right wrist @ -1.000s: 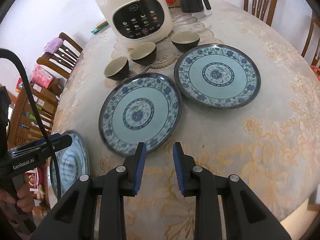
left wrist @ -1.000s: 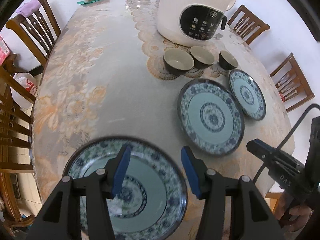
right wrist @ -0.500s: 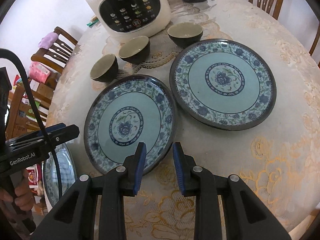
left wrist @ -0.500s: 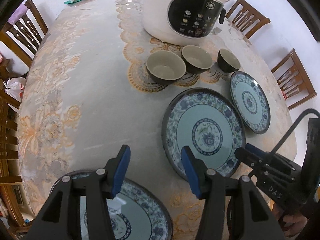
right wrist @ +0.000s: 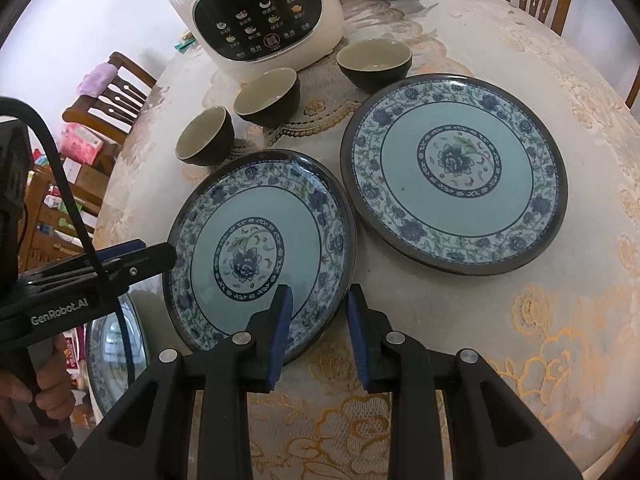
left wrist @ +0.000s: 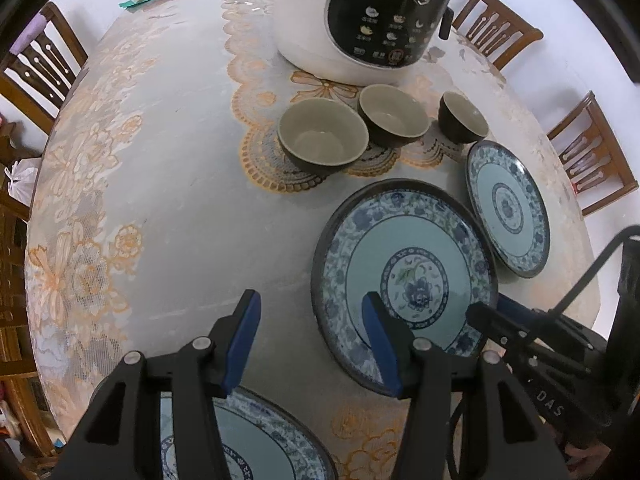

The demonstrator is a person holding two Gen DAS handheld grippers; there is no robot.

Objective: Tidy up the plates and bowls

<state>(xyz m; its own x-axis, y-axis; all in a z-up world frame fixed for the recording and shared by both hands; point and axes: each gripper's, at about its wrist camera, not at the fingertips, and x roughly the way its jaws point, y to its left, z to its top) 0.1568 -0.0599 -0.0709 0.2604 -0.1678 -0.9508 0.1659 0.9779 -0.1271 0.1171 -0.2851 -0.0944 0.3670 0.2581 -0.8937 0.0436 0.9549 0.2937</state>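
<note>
1. The left gripper hangs steeply downward over the table, jaws spread wide with nothing between the blue pads; bare tablecloth shows in the gap.
2. The right gripper also points steeply down, jaws parted by a narrower gap and holding nothing. The near rim of the middle plate shows just past its left pad, while its right pad is over the cloth; contact cannot be confirmed.
3. Seen from the right wrist view, the left gripper's body reaches in from the left edge, held by a hand at the lower left.
4. Three blue-patterned plates lie flat on the table. The middle plate sits just beside the right plate, rims nearly touching. The left plate lies at the table's near edge, partly hidden beneath the left gripper.
5. Three dark bowls with pale interiors stand upright in a row behind the plates: the left bowl, the centre bowl and the right bowl, resting on a lace doily.
6. A white rice cooker with a dark control panel stands directly behind the bowls.
7. Wooden chairs ring the table.
</note>
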